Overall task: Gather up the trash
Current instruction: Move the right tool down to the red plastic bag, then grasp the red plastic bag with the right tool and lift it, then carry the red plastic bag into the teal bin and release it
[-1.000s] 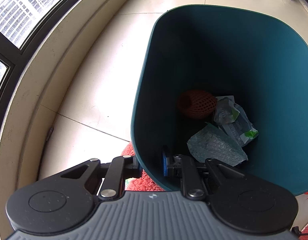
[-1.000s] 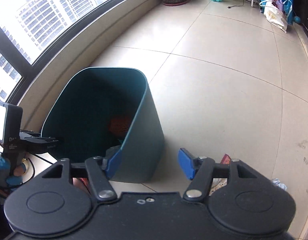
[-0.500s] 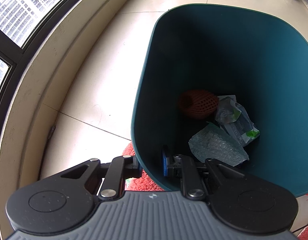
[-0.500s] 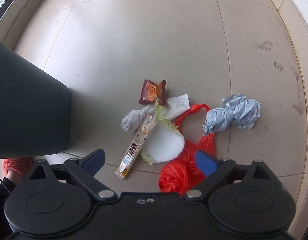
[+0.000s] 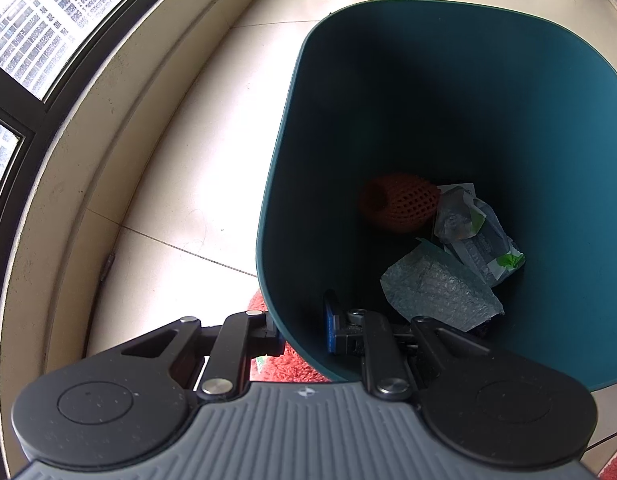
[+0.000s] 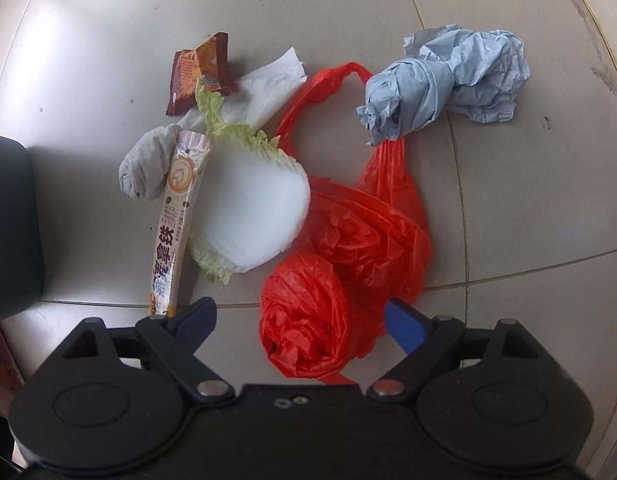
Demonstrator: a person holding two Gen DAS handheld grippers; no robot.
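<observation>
**A:** What is the left gripper [image 5: 304,330] doing?

**B:** Its fingers pinch the near rim of the dark teal bin [image 5: 468,100], one outside the wall and one inside. In the bottom of the bin lie an orange foam net [image 5: 400,208], a crumpled clear wrapper with green print [image 5: 480,236] and a piece of bubble wrap [image 5: 440,288].

**A:** And the right gripper [image 6: 304,320]?

**B:** It points straight down at the tiled floor [image 6: 528,220], fingers spread wide; they have just been closing a little. The balled end of a red plastic bag [image 6: 308,316] sits between them, and the pads do not press on it.

**A:** Where is the rest of the trash?

**B:** All on the floor near the bin. A cabbage leaf [image 6: 252,212] lies just left of the red bag, with a long stick sachet [image 6: 176,220] along its left edge. Behind those are a grey wad [image 6: 144,164], a white tissue [image 6: 268,88] and a brown snack wrapper [image 6: 196,72]. A crumpled blue-grey paper [image 6: 448,84] rests on the bag's far handles.
</observation>
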